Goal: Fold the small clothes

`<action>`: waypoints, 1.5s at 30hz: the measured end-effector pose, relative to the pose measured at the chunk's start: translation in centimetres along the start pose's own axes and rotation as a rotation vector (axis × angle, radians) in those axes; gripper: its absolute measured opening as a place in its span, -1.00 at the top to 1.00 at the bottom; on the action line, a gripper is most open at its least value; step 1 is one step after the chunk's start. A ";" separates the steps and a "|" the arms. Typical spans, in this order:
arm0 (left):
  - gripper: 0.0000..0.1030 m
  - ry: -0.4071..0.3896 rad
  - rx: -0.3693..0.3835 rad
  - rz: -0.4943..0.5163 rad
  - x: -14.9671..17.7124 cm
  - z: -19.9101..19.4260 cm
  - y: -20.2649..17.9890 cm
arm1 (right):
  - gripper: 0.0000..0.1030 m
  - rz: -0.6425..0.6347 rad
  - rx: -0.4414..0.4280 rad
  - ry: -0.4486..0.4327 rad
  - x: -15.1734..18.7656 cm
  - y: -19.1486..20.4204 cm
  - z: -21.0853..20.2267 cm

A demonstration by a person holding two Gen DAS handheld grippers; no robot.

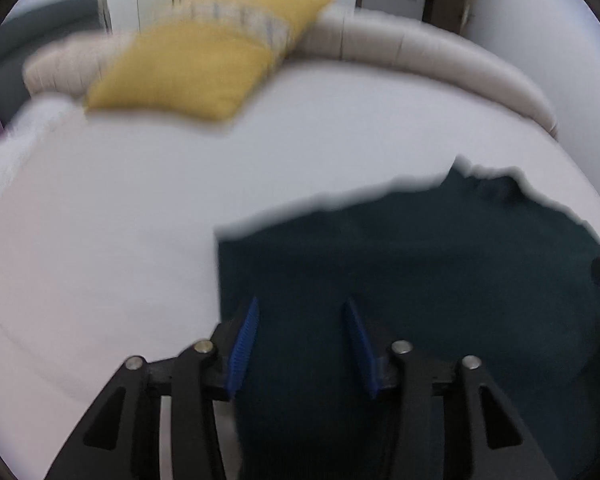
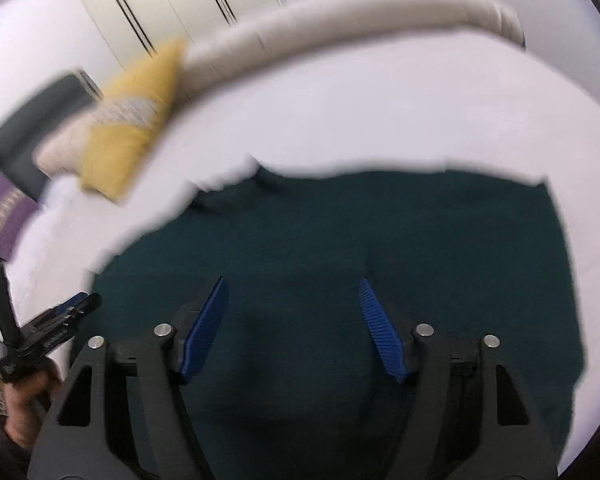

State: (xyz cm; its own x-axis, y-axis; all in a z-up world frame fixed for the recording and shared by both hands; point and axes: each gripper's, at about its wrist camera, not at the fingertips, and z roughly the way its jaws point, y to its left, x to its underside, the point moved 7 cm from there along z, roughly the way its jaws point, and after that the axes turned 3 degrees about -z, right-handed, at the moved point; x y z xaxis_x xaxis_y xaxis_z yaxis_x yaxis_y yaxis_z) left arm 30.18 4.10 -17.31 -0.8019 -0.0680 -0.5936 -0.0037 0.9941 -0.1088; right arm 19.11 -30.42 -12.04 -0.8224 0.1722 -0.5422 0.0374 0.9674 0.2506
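Observation:
A dark teal garment (image 1: 400,280) lies spread on the white bed sheet (image 1: 140,220). My left gripper (image 1: 302,312) is open over its left part, blue pads apart, nothing between them. In the right wrist view the same garment (image 2: 360,232) fills the middle. My right gripper (image 2: 292,288) is open wide above it, holding nothing. The left gripper (image 2: 84,302) shows at the left edge of the right wrist view, by the garment's left side. Both views are blurred by motion.
A yellow pillow (image 1: 188,68) leans on the beige padded headboard (image 1: 420,48) at the far side of the bed. White wardrobe doors (image 2: 172,4) stand behind. A purple cloth (image 2: 2,216) lies at the left edge.

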 end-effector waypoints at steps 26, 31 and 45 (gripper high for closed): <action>-0.51 0.198 0.348 -0.177 21.7 -20.7 3.7 | -0.16 0.275 -0.073 0.035 29.4 -14.9 -29.0; -0.51 0.271 0.373 -0.211 25.8 -21.4 3.5 | -0.11 0.340 -0.113 0.076 33.8 -16.3 -29.7; -0.51 0.347 0.541 -0.357 27.2 -21.8 4.5 | 0.23 0.469 -0.270 0.143 36.5 -16.1 -29.7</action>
State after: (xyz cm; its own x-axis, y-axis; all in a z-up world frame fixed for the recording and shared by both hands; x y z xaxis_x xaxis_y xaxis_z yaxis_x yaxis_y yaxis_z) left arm -4.68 8.61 -16.53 -0.9503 -0.2597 -0.1715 -0.0765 0.7292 -0.6800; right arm -28.41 -45.26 -12.07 -0.8219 0.5280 -0.2136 0.2869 0.7078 0.6456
